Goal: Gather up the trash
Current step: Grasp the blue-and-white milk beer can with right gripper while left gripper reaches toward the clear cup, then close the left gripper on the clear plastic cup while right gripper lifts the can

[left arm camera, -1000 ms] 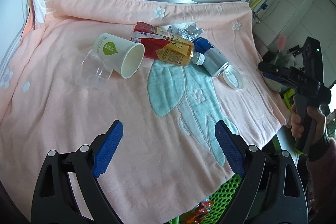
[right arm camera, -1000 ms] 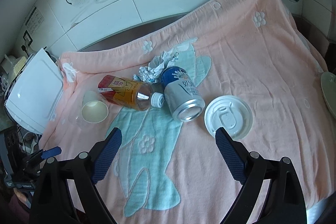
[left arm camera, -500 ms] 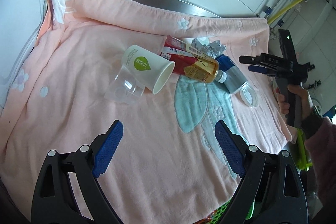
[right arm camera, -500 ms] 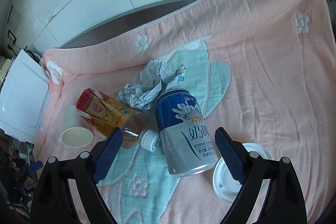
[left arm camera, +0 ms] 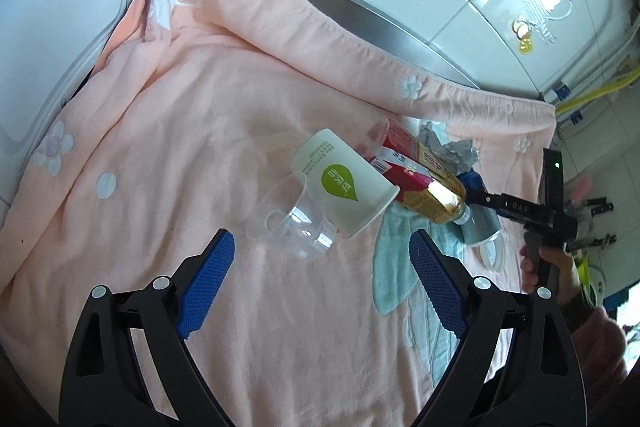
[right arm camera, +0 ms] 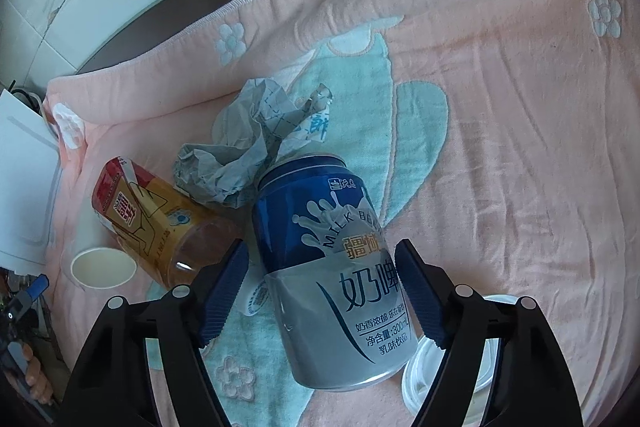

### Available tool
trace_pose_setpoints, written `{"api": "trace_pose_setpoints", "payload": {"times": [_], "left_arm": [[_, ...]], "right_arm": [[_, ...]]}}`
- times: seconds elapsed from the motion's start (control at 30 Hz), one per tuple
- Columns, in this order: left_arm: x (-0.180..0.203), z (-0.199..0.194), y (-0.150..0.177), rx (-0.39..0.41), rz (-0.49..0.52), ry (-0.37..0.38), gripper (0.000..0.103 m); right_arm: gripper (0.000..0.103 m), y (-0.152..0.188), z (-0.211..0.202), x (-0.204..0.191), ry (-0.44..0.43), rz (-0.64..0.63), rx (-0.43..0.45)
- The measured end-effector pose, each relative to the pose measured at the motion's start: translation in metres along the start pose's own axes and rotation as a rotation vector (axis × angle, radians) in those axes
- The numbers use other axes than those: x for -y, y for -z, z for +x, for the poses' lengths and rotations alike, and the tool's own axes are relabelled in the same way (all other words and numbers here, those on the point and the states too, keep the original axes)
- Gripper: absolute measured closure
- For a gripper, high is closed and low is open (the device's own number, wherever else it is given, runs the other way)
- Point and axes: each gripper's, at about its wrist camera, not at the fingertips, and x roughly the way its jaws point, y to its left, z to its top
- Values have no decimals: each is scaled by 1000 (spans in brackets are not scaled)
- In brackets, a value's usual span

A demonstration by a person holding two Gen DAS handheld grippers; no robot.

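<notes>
A blue and silver drink can (right arm camera: 332, 267) lies on its side on the pink towel (right arm camera: 500, 147). My right gripper (right arm camera: 320, 251) straddles the can. Its jaws are closing, with a thin gap still showing at each pad. Beside the can lie crumpled paper (right arm camera: 256, 155), a bottle with a red and yellow label (right arm camera: 148, 219) and a white lid (right arm camera: 452, 379). My left gripper (left arm camera: 320, 243) hangs open over the towel, just short of a clear plastic cup (left arm camera: 296, 223) and a tipped paper cup (left arm camera: 344, 183). Nothing is between its fingers.
The towel (left arm camera: 180, 115) covers a steel counter edge (left arm camera: 380, 15) below a tiled wall. A white appliance (right arm camera: 20, 187) stands past the towel's left edge. A person's hand (left arm camera: 560, 267) holds the right gripper at the towel's right side.
The right gripper has come down over the can and its jaws have narrowed around it. The left gripper has moved closer to the two cups and rolled slightly.
</notes>
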Motion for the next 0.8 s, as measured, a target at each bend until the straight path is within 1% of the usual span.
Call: {"api": "trace_pose_setpoints", "payload": {"times": [0.1,0.23,0.3,0.37,0.57,0.73,0.8], "left_arm": [[-9,11,-4,-21,-56,-8,15],[-19,26,-10,-40,-134,-6,15],[-22,33,-12,-54,-167,2,16],[-26,40,-13,-70,-208,28,16],[-29,56,-7,-90,-275,33,17],[-36,67,-5,-99,-328,45,27],[-39,71,-5,-99,-342,46,29]], "right_arm": [[33,2,8,0,0,2,-6],[34,9,7,-3,4,-5,11],[34,18,2,-5,1,-7,27],[34,27,-6,-6,-10,0,44],[34,47,-35,-8,-59,7,100],[34,68,-66,-16,-107,-10,146],[34,81,-80,-20,-121,-24,167]]}}
